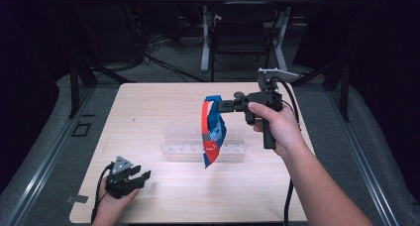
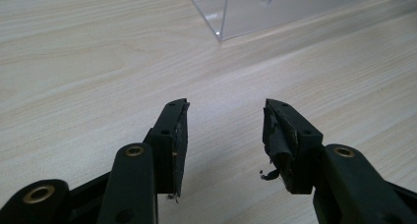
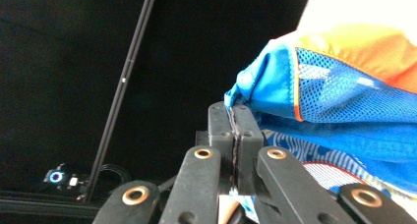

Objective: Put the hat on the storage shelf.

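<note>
A blue, orange and red mesh garment hangs in the air over the middle of the table, its lower end dangling in front of a clear plastic rack. My right gripper is shut on the garment's top edge and held level, pointing left. In the right gripper view the jaws are pressed together on the blue fabric. My left gripper rests low at the table's near left corner, open with nothing between its fingers. The rack's corner lies ahead of it.
The pale wooden table sits on grey flooring. A dark chair and white table legs stand beyond the far edge. Black stands rise at both far corners. A cable trails from each gripper.
</note>
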Action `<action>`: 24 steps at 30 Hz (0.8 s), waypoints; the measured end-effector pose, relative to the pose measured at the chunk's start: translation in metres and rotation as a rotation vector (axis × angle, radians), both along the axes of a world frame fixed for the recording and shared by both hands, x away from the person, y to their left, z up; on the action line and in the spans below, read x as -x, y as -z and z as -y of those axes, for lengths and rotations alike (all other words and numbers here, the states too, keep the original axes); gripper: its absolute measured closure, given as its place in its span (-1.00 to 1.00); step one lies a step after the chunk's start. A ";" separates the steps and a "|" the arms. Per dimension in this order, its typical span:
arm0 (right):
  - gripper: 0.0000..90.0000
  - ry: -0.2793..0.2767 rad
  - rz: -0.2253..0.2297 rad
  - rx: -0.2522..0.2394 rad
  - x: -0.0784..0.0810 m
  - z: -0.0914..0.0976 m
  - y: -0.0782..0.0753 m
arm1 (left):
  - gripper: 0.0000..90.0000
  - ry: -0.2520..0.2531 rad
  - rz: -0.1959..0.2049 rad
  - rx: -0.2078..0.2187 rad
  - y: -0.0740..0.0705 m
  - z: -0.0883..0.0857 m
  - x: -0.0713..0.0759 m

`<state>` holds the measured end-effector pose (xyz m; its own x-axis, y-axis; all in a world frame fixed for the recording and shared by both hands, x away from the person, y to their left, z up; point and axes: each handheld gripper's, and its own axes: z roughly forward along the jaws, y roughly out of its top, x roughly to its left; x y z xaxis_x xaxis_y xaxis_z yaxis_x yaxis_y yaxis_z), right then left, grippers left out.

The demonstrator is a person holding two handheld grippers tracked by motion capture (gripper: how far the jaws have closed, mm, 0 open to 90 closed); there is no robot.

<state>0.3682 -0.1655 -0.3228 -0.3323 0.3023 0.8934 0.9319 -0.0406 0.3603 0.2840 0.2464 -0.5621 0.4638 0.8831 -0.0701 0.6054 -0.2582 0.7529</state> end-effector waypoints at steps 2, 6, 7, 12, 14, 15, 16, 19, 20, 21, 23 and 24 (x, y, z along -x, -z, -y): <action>0.99 0.002 0.005 -0.021 -0.002 -0.003 -0.002 | 0.17 0.003 0.010 0.008 -0.001 0.002 0.001; 0.99 0.006 0.013 -0.038 -0.006 -0.005 -0.003 | 0.17 0.017 0.029 0.023 -0.004 0.007 0.004; 0.99 0.008 0.011 -0.041 -0.007 -0.006 -0.004 | 0.17 0.025 0.032 0.022 -0.006 0.008 0.004; 0.99 0.008 0.010 -0.064 -0.014 -0.009 -0.002 | 0.16 0.052 0.070 0.039 -0.015 0.017 0.008; 0.99 0.006 0.006 -0.077 -0.017 -0.010 -0.001 | 0.15 0.059 0.083 0.049 -0.019 0.021 0.008; 0.99 0.001 0.003 -0.081 -0.018 -0.011 -0.001 | 0.14 0.072 0.091 0.055 -0.021 0.024 0.008; 0.99 0.000 0.000 -0.086 -0.020 -0.012 0.000 | 0.15 0.084 0.097 0.066 -0.023 0.026 0.008; 0.99 -0.007 -0.003 -0.087 -0.024 -0.015 0.001 | 0.16 0.134 0.119 0.075 -0.033 0.039 0.010; 0.99 -0.010 0.000 -0.085 -0.025 -0.017 0.002 | 0.17 0.159 0.135 0.078 -0.037 0.045 0.010; 0.99 -0.012 0.003 -0.082 -0.026 -0.019 0.002 | 0.17 0.176 0.143 0.083 -0.040 0.050 0.011; 0.99 -0.014 0.001 -0.079 -0.027 -0.020 0.002 | 0.17 0.201 0.163 0.088 -0.045 0.060 0.011; 0.99 -0.018 -0.002 -0.076 -0.028 -0.021 0.002 | 0.17 0.223 0.173 0.087 -0.048 0.067 0.011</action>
<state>0.3967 -0.1443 -0.3247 -0.3355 0.2279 0.9141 0.9333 -0.0513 0.3553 0.2726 0.1792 -0.5138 0.6571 0.7525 -0.0438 0.4018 -0.3005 0.8650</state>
